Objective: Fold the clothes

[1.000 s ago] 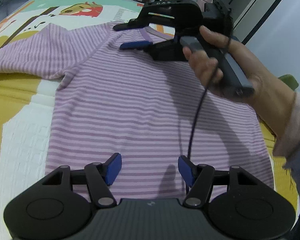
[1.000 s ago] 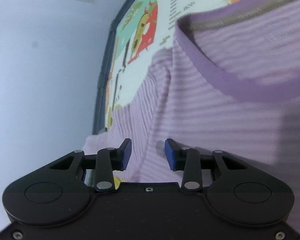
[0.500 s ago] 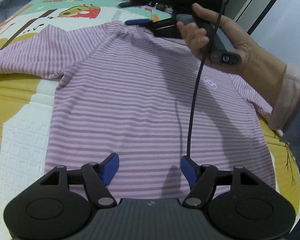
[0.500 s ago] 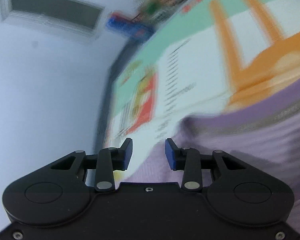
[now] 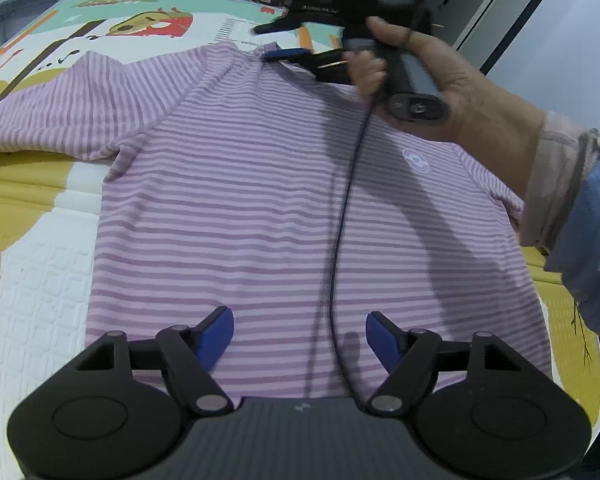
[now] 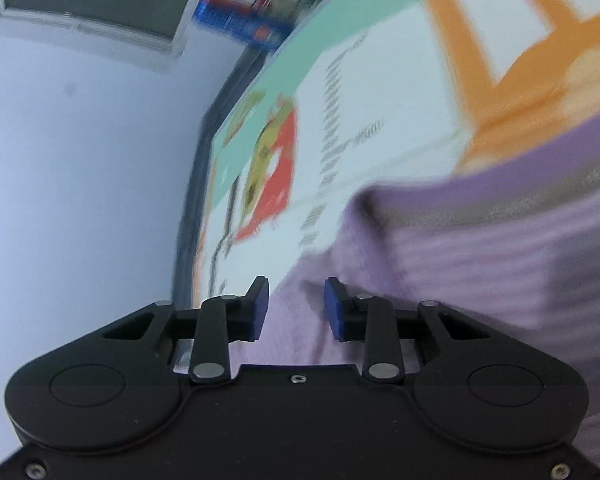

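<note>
Flat lilac-striped T-shirt point(image 5: 260, 184), white chest logo

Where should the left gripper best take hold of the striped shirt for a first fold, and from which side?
Probably the bottom hem of the striped shirt, just below the open left gripper. Come straight down from above: the shirt lies flat, so only an edge can be pinched.

A purple-striped T-shirt point(image 5: 260, 208) lies spread flat, front up, sleeves out.
</note>
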Available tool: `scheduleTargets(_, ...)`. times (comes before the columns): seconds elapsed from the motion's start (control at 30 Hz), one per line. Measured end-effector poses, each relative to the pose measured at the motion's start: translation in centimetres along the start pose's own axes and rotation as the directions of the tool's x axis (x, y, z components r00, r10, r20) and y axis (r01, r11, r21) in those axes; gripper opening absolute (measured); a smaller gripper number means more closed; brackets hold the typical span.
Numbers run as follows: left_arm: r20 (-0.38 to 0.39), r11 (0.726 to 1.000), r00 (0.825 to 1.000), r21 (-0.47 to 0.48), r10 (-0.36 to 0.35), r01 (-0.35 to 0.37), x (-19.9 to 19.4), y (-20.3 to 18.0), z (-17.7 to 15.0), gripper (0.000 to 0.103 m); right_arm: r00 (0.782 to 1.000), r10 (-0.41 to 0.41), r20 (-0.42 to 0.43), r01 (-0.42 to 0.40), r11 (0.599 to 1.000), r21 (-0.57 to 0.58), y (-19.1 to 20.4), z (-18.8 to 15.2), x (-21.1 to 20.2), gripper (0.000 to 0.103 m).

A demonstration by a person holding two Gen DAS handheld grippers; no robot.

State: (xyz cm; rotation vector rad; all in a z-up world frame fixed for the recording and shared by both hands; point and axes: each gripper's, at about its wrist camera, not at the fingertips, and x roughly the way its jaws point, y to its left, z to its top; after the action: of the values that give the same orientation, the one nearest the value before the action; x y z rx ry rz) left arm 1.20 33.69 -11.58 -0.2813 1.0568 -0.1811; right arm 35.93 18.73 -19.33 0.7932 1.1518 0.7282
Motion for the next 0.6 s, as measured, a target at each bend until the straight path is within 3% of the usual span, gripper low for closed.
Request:
scheduleTargets(0.13, -0.008, 1.0, 1.0, -0.021, -0.022, 0.022, 0.0, 0.5, 0.6, 0.076, 0.996, -0.031, 0.084, 0.028, 0.999, 0.038, -0.9, 0.6, -3.9, 0.038)
scheduleTargets(0.27, -0.015, 0.998, 0.999, -0.055, -0.04, 0.039, -0.1, 1.1, 1.4, 0.076, 0.991, 0.13, 0.04, -0.133, 0.987, 0.088, -2.5, -1.4, -8.5, 0.039)
scheduleTargets(0.43, -0.007, 0.994, 0.996, -0.069, -0.087, 0.087, -0.1, 1.0, 3.0, 0.082, 0.99, 0.117, 0.082, -0.129, 0.977, 0.172, -6.3, -5.5, -13.9, 0.04)
scheduleTargets(0.6, -0.051, 0.978, 0.978, 0.033, -0.202, 0.204, -0.2, -1.1, 3.0, 0.077, 0.979, 0.09, 0.183, -0.143, 0.943, 0.301, -11.4, -9.1, -19.5, 0.04)
